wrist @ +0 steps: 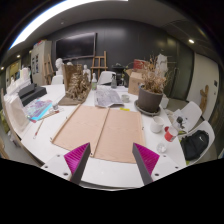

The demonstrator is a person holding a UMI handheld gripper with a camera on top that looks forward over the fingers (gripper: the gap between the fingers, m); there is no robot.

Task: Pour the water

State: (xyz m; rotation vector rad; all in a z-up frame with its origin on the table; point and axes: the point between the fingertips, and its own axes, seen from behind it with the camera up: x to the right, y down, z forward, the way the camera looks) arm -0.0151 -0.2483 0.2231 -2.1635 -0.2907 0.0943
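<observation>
The gripper hangs open and empty above the brown boards; no water vessel identifiable.

A white table is carrying two brown boards at its centre; a potted plant is standing at two o'clock; papers are lying at nine o'clock.

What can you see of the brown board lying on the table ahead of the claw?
The board looks like flat cardboard, light brown, in two panels joined along a middle crease. It lies flat on the white table, just beyond the open claw, whose fingers do not touch it. A potted plant stands past its far right corner.
</observation>
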